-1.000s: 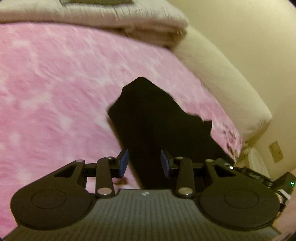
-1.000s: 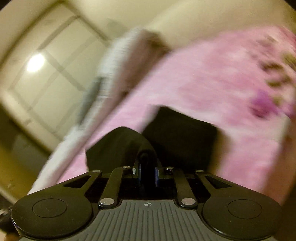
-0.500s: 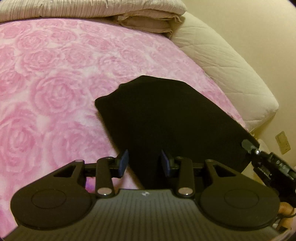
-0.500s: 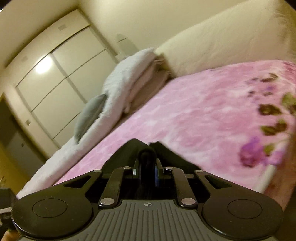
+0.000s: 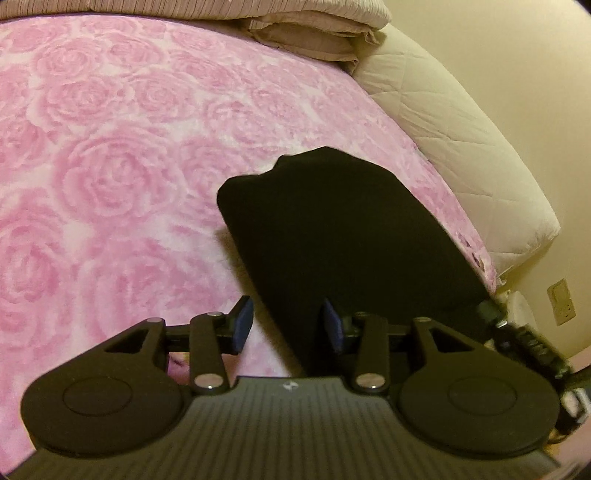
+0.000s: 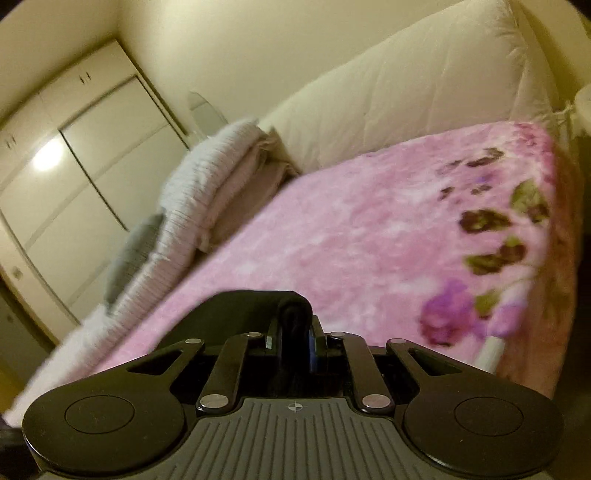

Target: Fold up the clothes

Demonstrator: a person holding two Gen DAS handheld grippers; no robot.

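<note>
Pink blanket [image 5: 110, 166], black garment [image 5: 332, 229] now narrower, left hand-held gripper [image 5: 288, 325] open, right hand-held gripper [image 6: 293, 336] still clamping it

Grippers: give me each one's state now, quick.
Left gripper: open, holding nothing, jaws spread over the black garment.
Right gripper: closed, clamped on a fold of the black garment.

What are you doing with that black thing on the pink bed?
I'm folding clothes. A black garment lies on the pink blanket. The right gripper is shut on a bunched edge of it. The left gripper is open just above the near edge, holding nothing. Folded bedding sits at the far end of the bed.
</note>
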